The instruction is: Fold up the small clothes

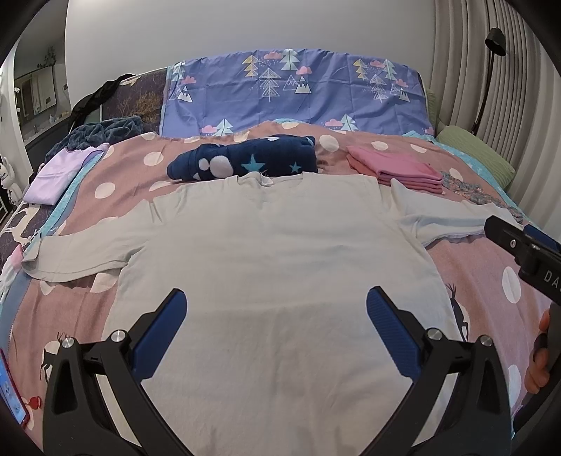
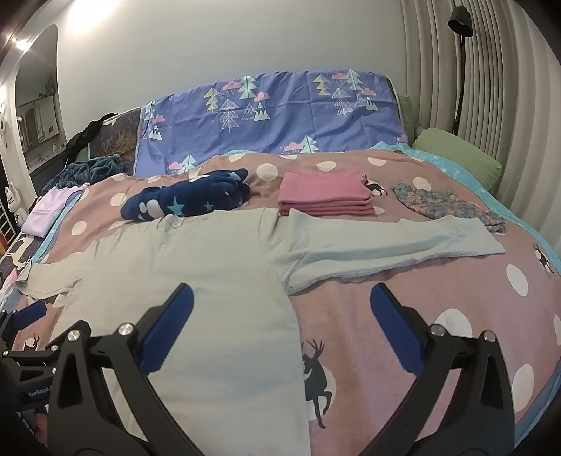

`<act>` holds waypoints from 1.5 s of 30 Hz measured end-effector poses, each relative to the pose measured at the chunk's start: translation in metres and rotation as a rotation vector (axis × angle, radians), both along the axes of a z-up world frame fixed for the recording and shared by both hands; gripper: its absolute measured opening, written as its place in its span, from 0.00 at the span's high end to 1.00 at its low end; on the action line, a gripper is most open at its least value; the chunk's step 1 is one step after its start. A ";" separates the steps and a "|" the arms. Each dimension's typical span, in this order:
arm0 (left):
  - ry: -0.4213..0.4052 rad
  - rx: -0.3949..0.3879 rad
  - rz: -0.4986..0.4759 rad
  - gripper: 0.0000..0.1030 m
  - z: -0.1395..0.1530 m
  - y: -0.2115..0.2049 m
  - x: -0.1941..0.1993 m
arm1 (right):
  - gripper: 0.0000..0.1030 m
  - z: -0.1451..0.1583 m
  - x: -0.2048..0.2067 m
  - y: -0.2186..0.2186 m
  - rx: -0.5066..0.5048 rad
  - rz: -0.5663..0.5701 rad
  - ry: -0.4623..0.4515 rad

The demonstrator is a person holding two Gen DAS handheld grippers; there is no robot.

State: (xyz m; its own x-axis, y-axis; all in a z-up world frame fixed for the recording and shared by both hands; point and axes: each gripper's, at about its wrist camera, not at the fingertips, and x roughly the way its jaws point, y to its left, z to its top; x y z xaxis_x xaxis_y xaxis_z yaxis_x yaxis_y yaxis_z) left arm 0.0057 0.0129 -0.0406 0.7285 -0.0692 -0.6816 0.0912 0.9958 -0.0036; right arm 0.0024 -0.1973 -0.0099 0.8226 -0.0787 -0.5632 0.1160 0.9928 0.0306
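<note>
A pale grey-blue long-sleeved shirt [image 1: 273,245] lies spread flat on the pink spotted bedspread [image 1: 491,266], collar away from me, both sleeves out to the sides. My left gripper [image 1: 277,301] is open and empty above the shirt's lower body. My right gripper [image 2: 280,298] is open and empty over the shirt's [image 2: 182,252] right side edge, below the right sleeve [image 2: 385,242]. The right gripper's body also shows at the right edge of the left wrist view [image 1: 526,245].
Behind the shirt lie a rolled navy star-print garment [image 1: 245,161], a folded pink stack [image 1: 396,168], a floral garment [image 2: 445,205] and a lilac garment [image 1: 56,172]. A green pillow [image 2: 459,158], blue tree-print sheet [image 2: 273,115] and floor lamp [image 2: 461,21] stand behind.
</note>
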 end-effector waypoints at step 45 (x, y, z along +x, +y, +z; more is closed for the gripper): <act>0.110 -0.205 0.487 0.69 -0.071 0.227 0.043 | 0.86 -0.039 0.035 0.011 -0.018 0.106 0.062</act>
